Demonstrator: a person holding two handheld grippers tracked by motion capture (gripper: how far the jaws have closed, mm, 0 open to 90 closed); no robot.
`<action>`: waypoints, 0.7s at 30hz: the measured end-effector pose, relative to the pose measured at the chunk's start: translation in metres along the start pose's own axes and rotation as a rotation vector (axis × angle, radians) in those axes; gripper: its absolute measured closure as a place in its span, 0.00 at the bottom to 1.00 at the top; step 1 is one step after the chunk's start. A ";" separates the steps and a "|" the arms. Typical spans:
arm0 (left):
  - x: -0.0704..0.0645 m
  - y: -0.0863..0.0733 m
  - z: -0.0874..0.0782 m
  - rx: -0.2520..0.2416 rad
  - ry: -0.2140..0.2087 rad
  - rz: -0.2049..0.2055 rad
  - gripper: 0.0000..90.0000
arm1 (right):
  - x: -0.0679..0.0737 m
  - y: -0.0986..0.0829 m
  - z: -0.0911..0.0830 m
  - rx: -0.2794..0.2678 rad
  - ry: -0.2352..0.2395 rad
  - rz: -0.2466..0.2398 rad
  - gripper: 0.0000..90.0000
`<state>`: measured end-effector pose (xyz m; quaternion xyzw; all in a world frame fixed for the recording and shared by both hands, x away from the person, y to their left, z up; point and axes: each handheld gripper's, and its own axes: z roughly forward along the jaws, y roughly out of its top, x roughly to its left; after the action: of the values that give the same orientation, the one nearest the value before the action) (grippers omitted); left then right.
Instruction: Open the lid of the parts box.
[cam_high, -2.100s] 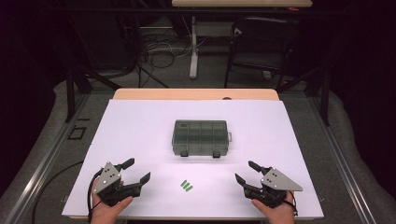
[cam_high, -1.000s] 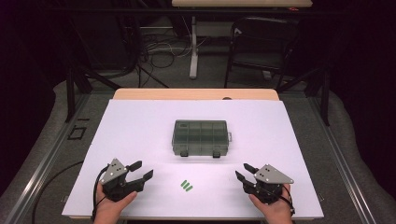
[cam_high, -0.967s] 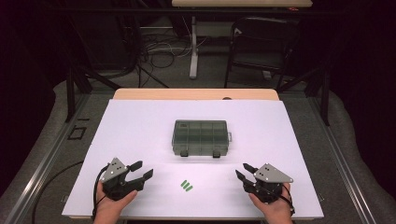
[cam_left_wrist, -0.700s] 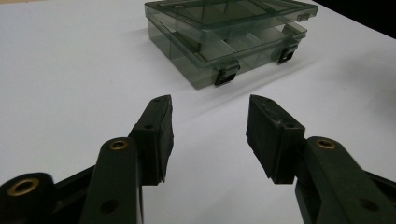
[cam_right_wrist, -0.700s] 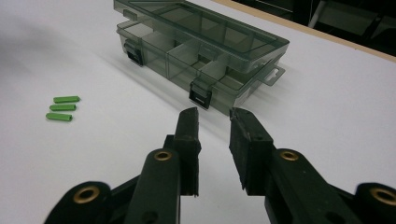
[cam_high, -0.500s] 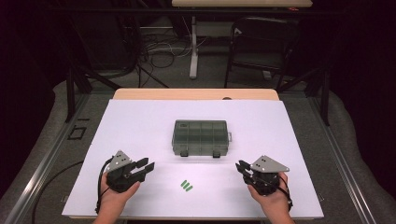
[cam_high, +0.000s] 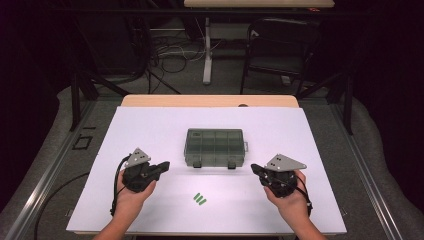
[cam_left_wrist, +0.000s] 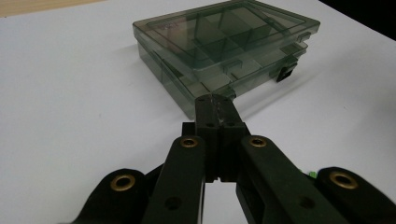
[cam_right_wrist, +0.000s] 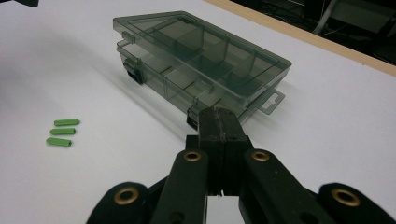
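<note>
- Since the earlier frames both grippers have come forward from the near edge toward the box: the left gripper (cam_high: 161, 167) now sits just off the box's near left corner, the right gripper (cam_high: 256, 170) just off its near right corner, each apart from it.
- Both pairs of jaws, spread wide before, are now pressed flat together with nothing between them, as both gripper views show.
- The smoky grey translucent plastic compartment box (cam_high: 215, 147) lies with its lid down at the middle of the white table sheet (cam_high: 300, 130), unmoved.
- In the high view the box's inner dividers are a faint grid; the left gripper view (cam_left_wrist: 224, 51) shows the partitions and one dark front latch, the other latch hidden behind the jaws.
- The right gripper view (cam_right_wrist: 201, 60) adds a hanging tab at the box's end.
- Three small green rod-shaped pieces (cam_high: 200, 199) lie side by side near the front edge, between the hands; the right gripper view (cam_right_wrist: 63, 131) separates them clearly, while the left gripper view catches just a green sliver behind its own linkage.
- What the compartments contain cannot be made out.
</note>
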<state>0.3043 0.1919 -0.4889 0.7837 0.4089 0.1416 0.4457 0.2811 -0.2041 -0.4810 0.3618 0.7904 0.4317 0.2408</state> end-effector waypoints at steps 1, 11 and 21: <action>0.001 0.005 0.003 0.003 -0.002 -0.003 1.00 | -0.001 0.002 0.001 0.008 -0.003 -0.003 1.00; 0.010 0.030 0.019 0.035 -0.013 0.004 1.00 | -0.022 0.022 0.011 0.007 -0.017 0.025 1.00; 0.024 0.039 0.040 0.067 -0.008 -0.034 1.00 | -0.040 0.027 0.030 0.022 -0.023 0.061 1.00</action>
<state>0.3631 0.1769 -0.4832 0.7918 0.4246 0.1171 0.4231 0.3364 -0.2105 -0.4703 0.3933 0.7810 0.4259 0.2325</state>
